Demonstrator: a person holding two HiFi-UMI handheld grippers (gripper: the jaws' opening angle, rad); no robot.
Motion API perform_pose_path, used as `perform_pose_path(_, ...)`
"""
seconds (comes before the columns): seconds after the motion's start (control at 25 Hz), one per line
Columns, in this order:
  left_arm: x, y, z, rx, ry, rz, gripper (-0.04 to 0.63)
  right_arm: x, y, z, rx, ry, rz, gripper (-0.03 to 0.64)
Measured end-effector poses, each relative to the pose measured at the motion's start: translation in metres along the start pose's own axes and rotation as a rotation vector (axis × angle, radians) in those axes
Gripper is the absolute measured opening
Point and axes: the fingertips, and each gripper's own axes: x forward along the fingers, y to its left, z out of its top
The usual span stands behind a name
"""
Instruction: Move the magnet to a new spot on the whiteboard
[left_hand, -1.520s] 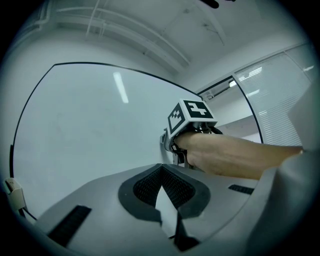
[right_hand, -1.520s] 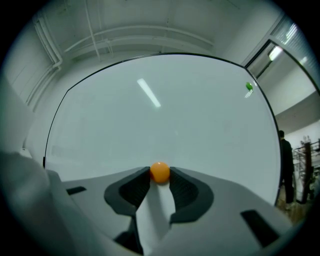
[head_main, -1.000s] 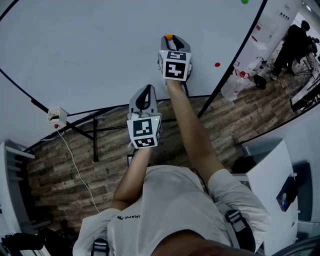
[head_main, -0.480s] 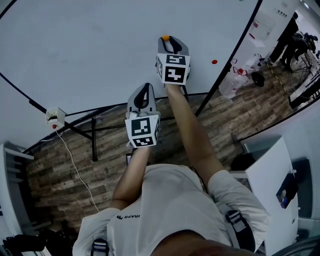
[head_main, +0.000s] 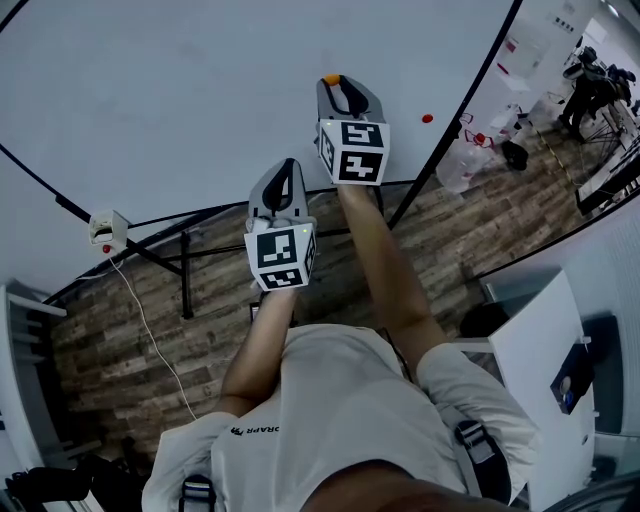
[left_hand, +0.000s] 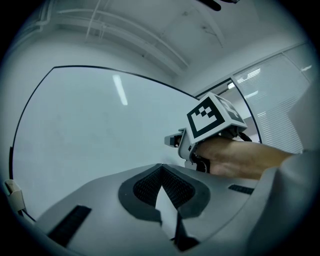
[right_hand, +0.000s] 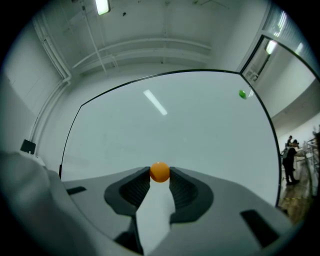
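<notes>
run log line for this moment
right gripper: shut on orange magnet, at whiteboard | left gripper: shut, empty | green magnet, red magnet: on whiteboard

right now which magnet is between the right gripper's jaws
The orange magnet, pinched by the right gripper; the green magnet and the red magnet sit untouched on the whiteboard.

Magnet (right_hand: 159, 172) between right gripper (right_hand: 160, 175) tips
</notes>
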Motion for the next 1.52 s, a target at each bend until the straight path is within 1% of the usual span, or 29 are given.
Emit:
perform_pose_path(0.32,-0.001,0.000,0.010,0.004,-0.018,-0.002,0.003,-0.023,0.007,-0.005,-0.001,-0.004,0.025,0.129)
perform_pose_path(0.6,-0.004,-0.015,0.012,0.019,-0.016,-0.013,0.003,-0.044,0.002,-0.017,0.015,0.008,0.037,0.130)
perform_pose_path(0.84,-0.004,-0.016,0.013,0.020,-0.021,-0.018,0.003,-0.054,0.004,-0.020,0.026,-0.009,0.058,0.129)
perform_pose_path(1.12,-0.005,-0.023,0.013,0.024,-0.028,-0.027,0.003,-0.068,0.006,-0.028,0.011,-0.017,0.087,0.130)
perform_pose_path(1.52,-0.007,-0.024,0.012,0.028,-0.027,-0.030,0.003,-0.086,0.014,-0.039,0.027,-0.020,0.100,0.130)
